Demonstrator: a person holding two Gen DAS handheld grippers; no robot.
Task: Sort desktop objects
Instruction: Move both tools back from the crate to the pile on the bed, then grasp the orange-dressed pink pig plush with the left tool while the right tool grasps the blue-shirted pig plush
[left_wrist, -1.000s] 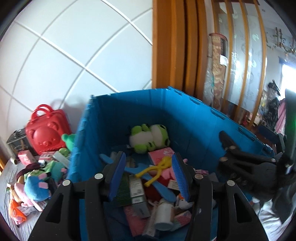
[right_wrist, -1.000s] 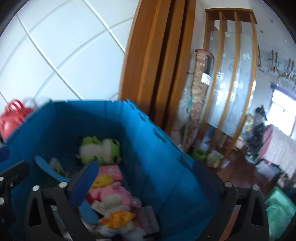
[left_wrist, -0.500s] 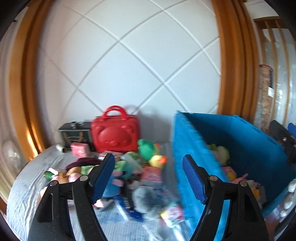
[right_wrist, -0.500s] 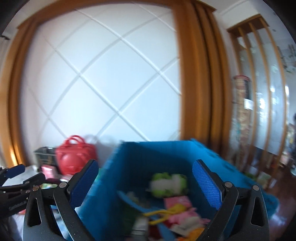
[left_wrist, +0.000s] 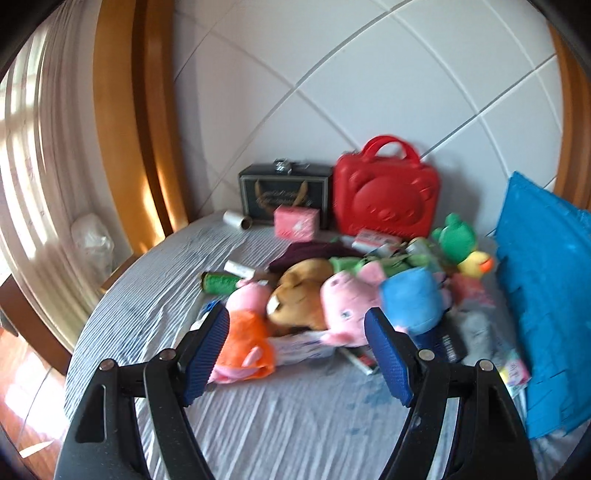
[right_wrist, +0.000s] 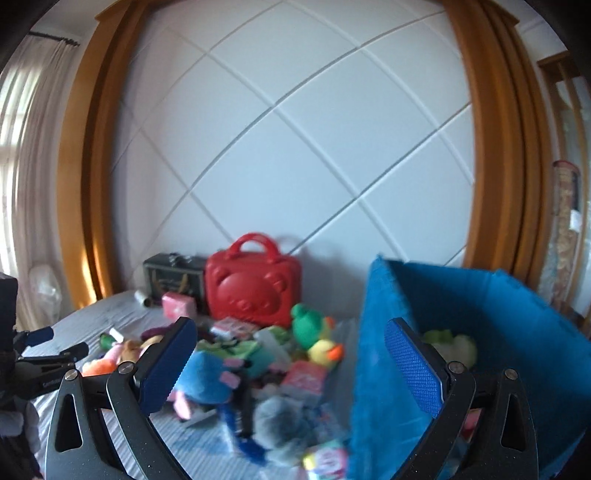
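Your right gripper (right_wrist: 291, 367) hangs with jaws wide and nothing between them, over a blurred toy pile (right_wrist: 258, 365) on the striped cloth (right_wrist: 92, 321). The blue bin (right_wrist: 461, 332) stands at right, the red case (right_wrist: 255, 288) against the wall. Your left gripper (right_wrist: 55, 343) shows at the left edge.

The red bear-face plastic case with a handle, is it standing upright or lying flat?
Upright. The red bear-face plastic case stands on its lower edge against the white panelled wall, handle on top.
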